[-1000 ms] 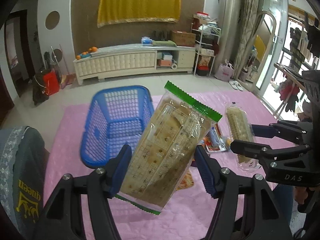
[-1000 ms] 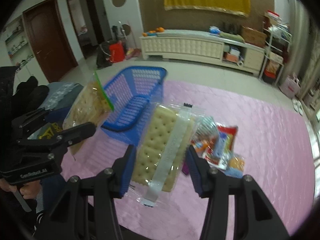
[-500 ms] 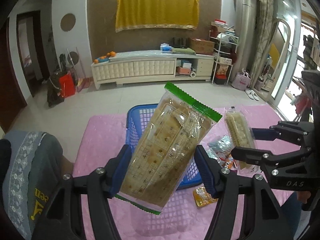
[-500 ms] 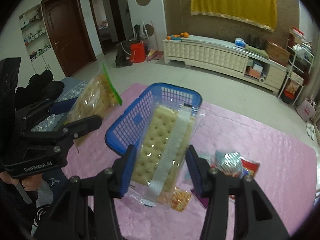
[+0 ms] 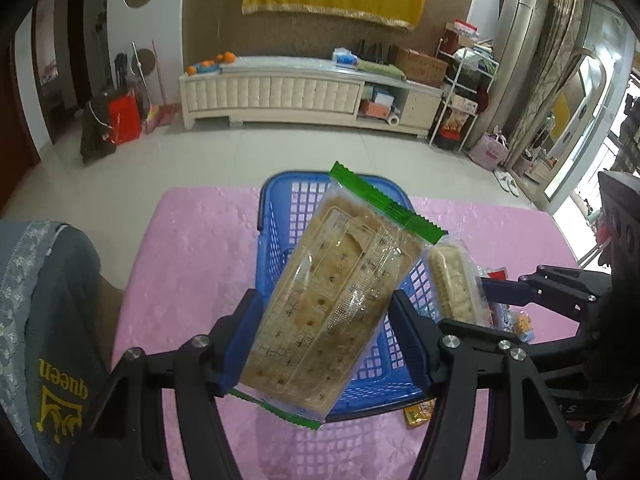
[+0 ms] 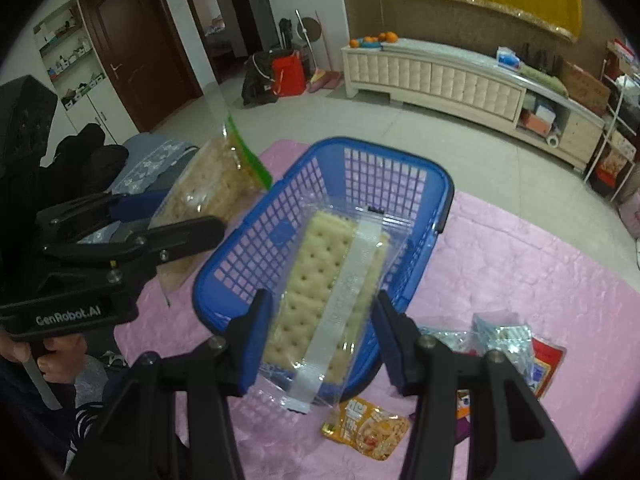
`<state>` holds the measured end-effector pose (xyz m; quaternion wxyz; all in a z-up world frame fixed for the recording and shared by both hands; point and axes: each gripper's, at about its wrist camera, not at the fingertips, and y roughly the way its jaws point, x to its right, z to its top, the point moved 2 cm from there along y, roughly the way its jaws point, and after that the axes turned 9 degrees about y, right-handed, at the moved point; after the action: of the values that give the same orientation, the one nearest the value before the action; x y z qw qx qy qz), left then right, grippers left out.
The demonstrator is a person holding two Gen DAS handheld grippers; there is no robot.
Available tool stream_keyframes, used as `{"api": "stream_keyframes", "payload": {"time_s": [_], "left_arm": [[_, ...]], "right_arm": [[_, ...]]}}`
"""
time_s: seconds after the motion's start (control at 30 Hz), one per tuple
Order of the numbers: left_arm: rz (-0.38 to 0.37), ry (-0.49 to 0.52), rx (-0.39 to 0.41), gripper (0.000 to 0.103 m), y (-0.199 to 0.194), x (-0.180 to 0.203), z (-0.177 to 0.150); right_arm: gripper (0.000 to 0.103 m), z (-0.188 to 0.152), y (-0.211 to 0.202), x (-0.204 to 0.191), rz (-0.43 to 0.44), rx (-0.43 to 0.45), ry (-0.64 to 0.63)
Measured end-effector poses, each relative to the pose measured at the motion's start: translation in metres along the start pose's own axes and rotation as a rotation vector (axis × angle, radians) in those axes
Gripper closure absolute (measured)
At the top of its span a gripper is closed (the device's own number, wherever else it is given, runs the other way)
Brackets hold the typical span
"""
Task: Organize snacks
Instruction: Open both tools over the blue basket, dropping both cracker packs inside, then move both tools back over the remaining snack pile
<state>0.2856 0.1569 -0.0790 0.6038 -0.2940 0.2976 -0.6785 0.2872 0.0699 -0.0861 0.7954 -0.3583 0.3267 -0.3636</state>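
Two cracker packs, one clamped lengthwise in each hand-held gripper (left [image 5: 326,344], right [image 6: 320,340]), point forward above basket [image 6: 400,168].

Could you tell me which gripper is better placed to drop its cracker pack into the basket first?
Right: its pack hangs over the basket opening, while the left pack sits outside the rim.

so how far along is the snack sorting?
Nothing looks done: the blue basket appears empty. In hand: left gripper holds the green-edged cracker pack, right gripper the clear cracker pack, both above the basket. Left: the loose packets on the pink mat.
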Motion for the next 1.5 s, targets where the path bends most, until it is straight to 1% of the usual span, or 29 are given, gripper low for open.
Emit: {"api": "stream_keyframes", "payload": {"time_s": [0.2, 0.37, 0.43, 0.47, 0.5, 0.53, 0.57, 0.63, 0.77, 0.93, 0.97, 1.0, 1.2, 1.37, 1.5], "left_arm": [[-0.027, -0.016, -0.045, 0.04, 0.021, -0.005, -0.005], [0.006, 0.004, -0.06, 0.04, 0.028, -0.004, -0.009], [0.002, 0.013, -0.045, 0.035, 0.024, -0.001, -0.009], [0.006, 0.02, -0.034, 0.031, 0.021, 0.0, -0.01], [0.011, 0.025, -0.029, 0.028, 0.02, 0.0, -0.01], [0.016, 0.031, -0.027, 0.028, 0.017, 0.0, -0.01], [0.023, 0.032, -0.025, 0.028, 0.014, 0.0, -0.01], [0.035, 0.034, -0.026, 0.028, 0.008, 0.003, -0.011], [0.037, 0.047, -0.015, 0.028, -0.005, 0.007, -0.016], [0.043, 0.07, 0.016, 0.028, -0.035, 0.021, -0.023], [0.045, 0.073, 0.022, 0.022, -0.04, 0.023, -0.023], [0.05, 0.079, 0.038, 0.02, -0.048, 0.026, -0.024], [0.045, 0.109, 0.087, 0.02, -0.084, 0.048, -0.026], [0.041, 0.135, 0.121, 0.02, -0.099, 0.069, -0.027], [0.021, 0.142, 0.126, 0.02, -0.101, 0.085, -0.027]], "right_arm": [[0.048, -0.003, 0.015, -0.001, -0.011, -0.028, -0.015], [0.046, -0.004, 0.022, 0.001, -0.023, -0.03, -0.017], [0.041, -0.005, 0.024, 0.001, -0.039, -0.046, -0.019], [0.039, -0.005, 0.024, 0.002, -0.042, -0.046, -0.019], [0.033, -0.005, 0.021, 0.002, -0.039, -0.04, -0.022], [0.027, -0.005, 0.018, 0.002, -0.04, -0.032, -0.024], [0.026, -0.006, 0.015, 0.001, -0.046, -0.021, -0.03], [0.018, -0.006, 0.009, -0.001, -0.064, -0.006, -0.033], [0.018, -0.011, -0.006, 0.0, -0.059, 0.001, -0.006], [0.018, -0.018, -0.029, 0.004, -0.069, 0.016, 0.041], [0.018, -0.021, -0.035, 0.004, -0.074, 0.022, 0.045], [0.018, -0.024, -0.043, 0.004, -0.081, 0.032, 0.046], [0.018, -0.034, -0.084, 0.001, -0.099, 0.091, 0.046], [0.018, -0.046, -0.104, 0.009, -0.111, 0.109, 0.067], [0.018, -0.057, -0.114, 0.023, -0.127, 0.115, 0.09]]}}
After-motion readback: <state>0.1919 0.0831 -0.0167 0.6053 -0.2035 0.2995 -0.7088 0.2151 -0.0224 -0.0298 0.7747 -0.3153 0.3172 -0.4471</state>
